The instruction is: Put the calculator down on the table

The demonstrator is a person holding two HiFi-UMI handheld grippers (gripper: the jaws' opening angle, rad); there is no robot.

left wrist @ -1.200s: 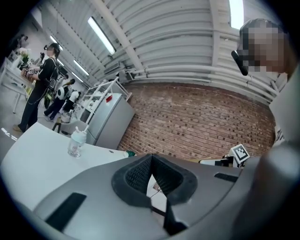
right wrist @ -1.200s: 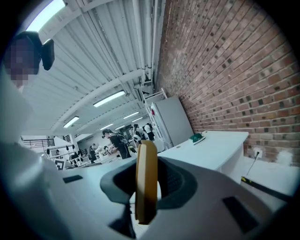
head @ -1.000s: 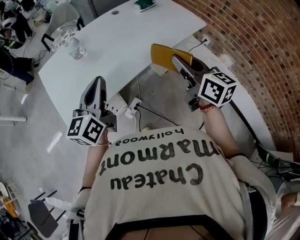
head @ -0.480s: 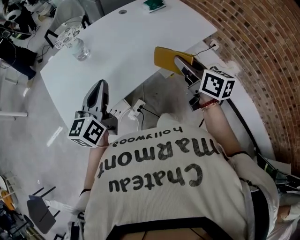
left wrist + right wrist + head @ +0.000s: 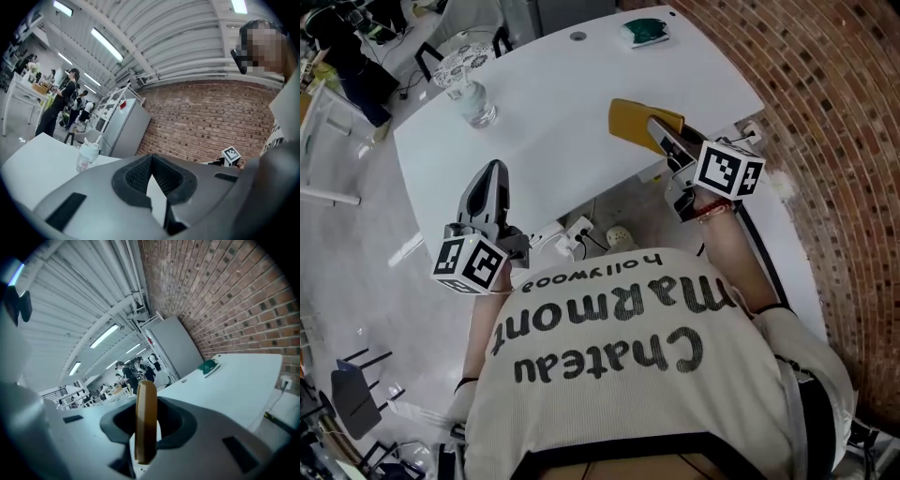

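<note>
Calculator (image 5: 634, 120) advanced over the table (image 5: 572, 103), grasped by right tongs (image 5: 666, 137); left tongs (image 5: 491, 172) clenched empty; cup (image 5: 475, 101) apart.

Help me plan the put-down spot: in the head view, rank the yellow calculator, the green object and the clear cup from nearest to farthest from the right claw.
1. The yellow calculator, clamped in the right claw.
2. The green object, at the table's far edge, on the right.
3. The clear cup, at the table's far left.
</note>
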